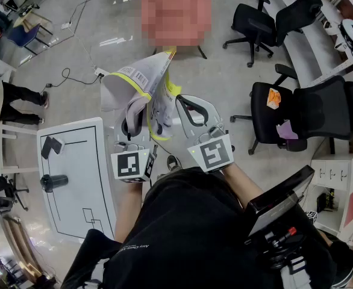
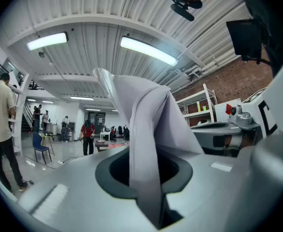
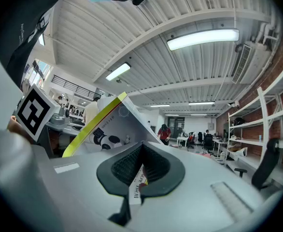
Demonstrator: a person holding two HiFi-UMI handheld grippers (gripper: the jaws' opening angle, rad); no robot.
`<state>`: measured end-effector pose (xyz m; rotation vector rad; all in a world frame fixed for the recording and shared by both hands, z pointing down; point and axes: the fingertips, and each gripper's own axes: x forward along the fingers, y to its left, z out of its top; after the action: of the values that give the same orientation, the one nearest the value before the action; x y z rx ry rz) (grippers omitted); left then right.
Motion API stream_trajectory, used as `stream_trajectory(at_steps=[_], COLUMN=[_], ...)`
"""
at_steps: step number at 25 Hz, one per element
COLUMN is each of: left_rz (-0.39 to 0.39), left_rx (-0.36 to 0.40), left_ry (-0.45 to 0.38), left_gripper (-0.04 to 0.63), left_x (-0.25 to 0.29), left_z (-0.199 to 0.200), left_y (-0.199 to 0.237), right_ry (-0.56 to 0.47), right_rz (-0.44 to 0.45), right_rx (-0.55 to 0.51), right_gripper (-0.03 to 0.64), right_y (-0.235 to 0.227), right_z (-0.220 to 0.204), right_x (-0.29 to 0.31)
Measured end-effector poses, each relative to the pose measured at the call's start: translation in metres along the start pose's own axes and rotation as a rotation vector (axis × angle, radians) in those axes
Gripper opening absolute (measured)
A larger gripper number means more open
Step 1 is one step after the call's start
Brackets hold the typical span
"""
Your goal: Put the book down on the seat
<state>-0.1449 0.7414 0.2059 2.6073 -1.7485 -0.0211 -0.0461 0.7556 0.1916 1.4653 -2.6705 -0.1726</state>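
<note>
An open book (image 1: pixel 141 80) with a white and yellow cover and a barcode is held up in the air in front of the person, spine upward. My left gripper (image 1: pixel 132 118) is shut on its pale pages (image 2: pixel 146 129), which stand up between the jaws. My right gripper (image 1: pixel 179 105) is shut on the yellow-edged cover (image 3: pixel 113 124), gripping its lower edge. The black office chair (image 1: pixel 312 110) stands to the right, apart from the book; an orange item (image 1: pixel 273 98) and a purple item (image 1: pixel 288 129) lie on its seat.
A white table (image 1: pixel 89 179) at the left carries a black cup (image 1: pixel 54 182) and a small dark object (image 1: pixel 51 146). A second black chair (image 1: pixel 258 23) stands farther off. A person's legs (image 1: pixel 20 95) are at the far left. Cables run across the grey floor (image 1: pixel 68 77).
</note>
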Motion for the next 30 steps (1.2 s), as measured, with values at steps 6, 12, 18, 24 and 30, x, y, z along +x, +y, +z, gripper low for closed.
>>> stream_trajectory(at_steps=[6,12,18,24,30], left_rz=[0.0,-0.001,0.001,-0.003,-0.017], left_rx=[0.0,0.001,0.007,0.019,0.029], left_ry=[0.002,0.005,0.016,0.017,0.012], left_gripper=[0.069,0.069,0.069,0.069,0.069], left_x=[0.001,0.004,0.01,0.017,0.023], left_z=[-0.001,-0.002,-0.009,-0.01,-0.008], left_y=[0.002,0.0,0.003,0.009,0.015], right_ry=[-0.028,-0.052,-0.03,-0.028,-0.018], right_rz=[0.016,0.042,0.025,0.005,-0.004], right_rx=[0.011,0.019,0.018,0.023,0.011], right_gripper=[0.008,0.089,0.086,0.086,0.083], right_y=[0.002,0.003,-0.003,-0.009,-0.009], right_z=[0.004,0.004,-0.002,-0.005,-0.007], right_x=[0.002,0.002,0.006,0.015,0.022])
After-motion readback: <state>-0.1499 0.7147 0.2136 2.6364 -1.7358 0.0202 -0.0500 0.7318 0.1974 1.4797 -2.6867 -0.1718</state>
